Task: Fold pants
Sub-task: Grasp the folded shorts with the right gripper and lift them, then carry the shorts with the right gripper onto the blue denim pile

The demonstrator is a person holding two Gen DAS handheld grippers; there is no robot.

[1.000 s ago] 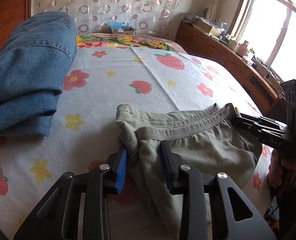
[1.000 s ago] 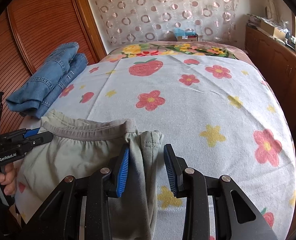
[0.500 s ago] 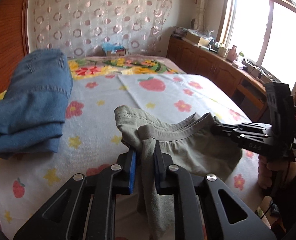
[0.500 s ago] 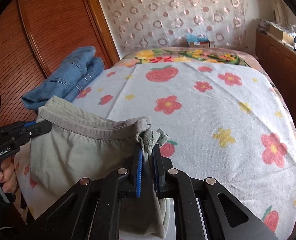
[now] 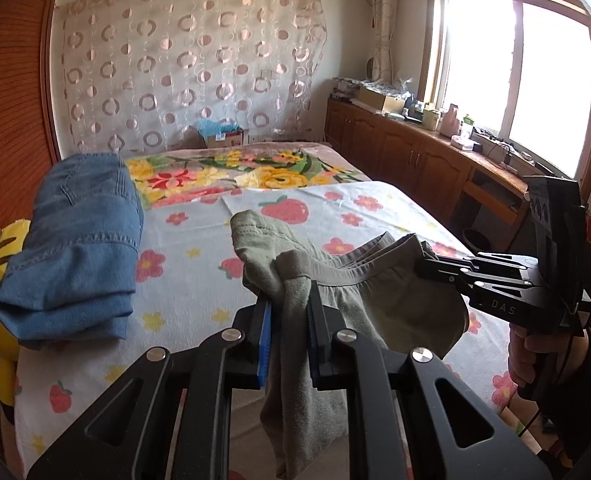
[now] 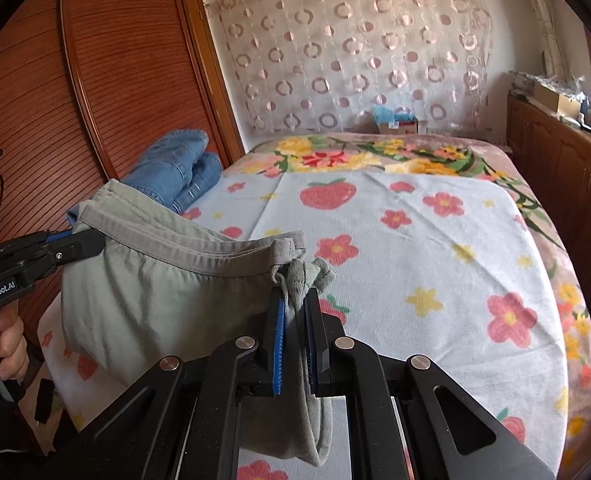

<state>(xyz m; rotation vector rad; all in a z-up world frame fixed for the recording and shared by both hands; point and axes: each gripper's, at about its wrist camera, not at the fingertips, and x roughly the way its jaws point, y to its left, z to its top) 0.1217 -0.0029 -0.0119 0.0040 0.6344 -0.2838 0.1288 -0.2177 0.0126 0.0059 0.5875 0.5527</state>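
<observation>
grey-green for the pants (image 5: 379, 300); found them hanging clear of the flowered bed sheet (image 5: 199, 276), strung by the waistband between both tools. saw the left gripper (image 5: 289, 306) clenched on one bunched end of the band, and the right gripper (image 6: 295, 306) clenched on the other end. judged the step as raising and spreading the garment before laying it flat. called for firm grips on both sides, a taut and level band, slack shaken out, then legs lowered first onto open sheet, well apart from the folded jeans (image 5: 79, 248). could not see the lower ends of the legs, cut off below both views; could not tell front from back, nor count the layers between the pads.
</observation>
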